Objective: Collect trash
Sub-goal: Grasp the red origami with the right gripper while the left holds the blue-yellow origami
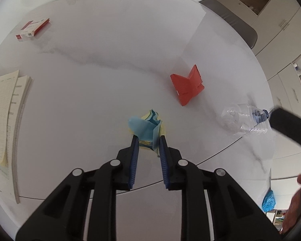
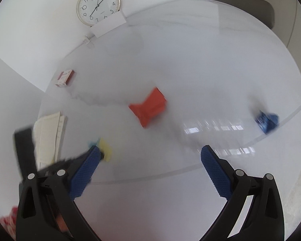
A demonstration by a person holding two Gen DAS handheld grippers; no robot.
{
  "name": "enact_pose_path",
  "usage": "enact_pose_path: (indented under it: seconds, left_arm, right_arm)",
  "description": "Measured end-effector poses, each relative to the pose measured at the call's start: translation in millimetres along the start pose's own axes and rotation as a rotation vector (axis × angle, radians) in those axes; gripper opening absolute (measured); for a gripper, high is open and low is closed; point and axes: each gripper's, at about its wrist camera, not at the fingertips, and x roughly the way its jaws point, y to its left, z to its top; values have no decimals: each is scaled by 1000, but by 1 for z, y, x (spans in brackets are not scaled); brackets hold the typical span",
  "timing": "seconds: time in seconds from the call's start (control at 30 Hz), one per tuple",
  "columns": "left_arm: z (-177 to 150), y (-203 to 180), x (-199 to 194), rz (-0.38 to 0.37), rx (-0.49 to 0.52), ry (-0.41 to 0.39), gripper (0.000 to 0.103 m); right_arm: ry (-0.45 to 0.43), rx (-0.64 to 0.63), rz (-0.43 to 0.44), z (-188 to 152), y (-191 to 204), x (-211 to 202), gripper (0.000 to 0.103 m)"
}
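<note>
White table [image 1: 102, 46] carried a paper stack [image 1: 4, 110] at left, red carton [image 1: 187, 87] mid, clear bottle [image 1: 243, 119] by the right edge. Left tongs [image 1: 149, 140] pinched a blue-yellow paper wad [image 1: 147, 125] just above the table; right tongs [image 2: 150, 152] gaped wide, w/ nothing held.

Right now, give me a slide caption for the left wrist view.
Left gripper pinches crumpled blue-and-yellow paper on the white table; red carton and plastic bottle wait.
</note>
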Motion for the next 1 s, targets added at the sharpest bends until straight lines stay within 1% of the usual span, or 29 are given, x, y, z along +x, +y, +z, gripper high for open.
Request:
enact_pose_path:
  seconds: [0.07, 0.13, 0.23, 0.27, 0.3, 0.33, 0.4, 0.43, 0.5, 0.57, 0.63, 0.7, 0.73, 0.83, 0.87, 0.9, 0.93, 0.97, 1.0]
  left_arm:
    - [-1, 9, -9, 0, -3, -14, 21]
    - [1, 17, -15, 8, -10, -26, 21]
    - [3, 26, -18, 4, -31, -34, 21]
    - [5, 28, -18, -1, -42, -34, 21]
    - [7, 31, -16, -6, -52, -33, 21]
    - [8, 42, -22, -9, -59, -31, 21]
    - [11, 47, -20, -13, -70, -25, 21]
    - [12, 50, -21, -13, -73, -23, 21]
    - [14, 51, -19, -15, -77, -20, 21]
    - [15, 53, -18, -19, -77, -19, 21]
    - [16, 54, -17, -21, -73, -16, 21]
    - [15, 53, -16, -23, -67, -10, 21]
    - [15, 52, -16, -24, -62, -8, 21]
    - [15, 52, -15, -26, -50, -6, 21]
    - [15, 52, -16, -29, -48, -6, 21]
    - [14, 51, -17, -32, -45, -8, 21]
    - [15, 52, -17, -34, -43, -10, 21]
    - [14, 52, -17, -34, -43, -14, 21]
    - [15, 53, -17, -37, -43, -15, 21]
  right_arm:
    - [19, 3, 0, 22, 13, 21, 100]
    - [39, 28, -1, 36, 21, 40, 100]
    - [64, 91, -75, 50, 26, 71, 99]
    - [70, 125, -112, 54, 25, 82, 99]
    - [74, 150, -130, 54, 24, 88, 95]
    - [83, 174, -144, 53, 21, 95, 85]
    - [111, 209, -163, 52, 17, 109, 78]
    - [125, 212, -173, 51, 17, 115, 72]
    - [143, 211, -185, 49, 15, 124, 64]
    - [146, 213, -171, 46, 12, 126, 60]
    - [148, 213, -154, 46, 9, 125, 36]
    - [153, 223, -122, 43, 5, 125, 29]
    - [151, 217, -121, 43, 4, 124, 28]
    - [141, 226, -110, 43, 1, 120, 28]
    - [139, 236, -94, 44, 0, 119, 28]
    - [140, 254, -67, 45, -2, 118, 31]
    - [141, 282, -38, 46, -4, 117, 46]
    - [130, 315, -23, 48, -7, 114, 54]
    - [118, 341, -25, 47, -9, 110, 69]
